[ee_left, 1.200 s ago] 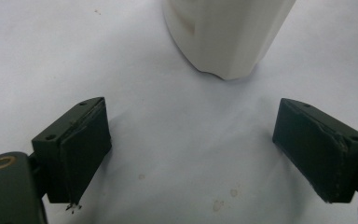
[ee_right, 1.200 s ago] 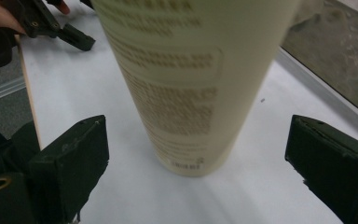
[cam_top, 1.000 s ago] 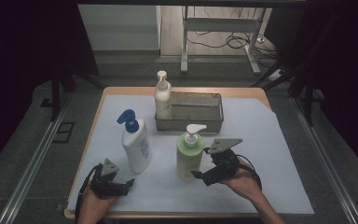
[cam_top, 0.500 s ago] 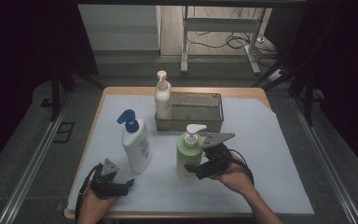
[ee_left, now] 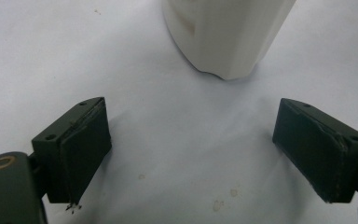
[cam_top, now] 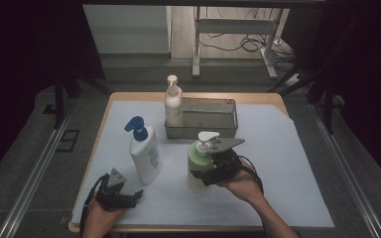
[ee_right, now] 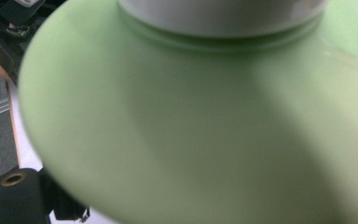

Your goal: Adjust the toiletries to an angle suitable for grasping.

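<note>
The green pump bottle [cam_top: 200, 166] is seen upright on the white table cover [cam_top: 287, 163], in front of the metal tray [cam_top: 206, 119]. It is enclosed by the right gripper [cam_top: 209, 174], whose jaws have just been closing around it; pad contact cannot be told. The left gripper [cam_top: 129, 198] is held open beside the white bottle [cam_top: 145, 157].

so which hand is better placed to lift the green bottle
Right. The right tongs are around the green bottle, which looms close in the right gripper view. The left tongs sit open near the table edge, facing the white bottle.
</note>
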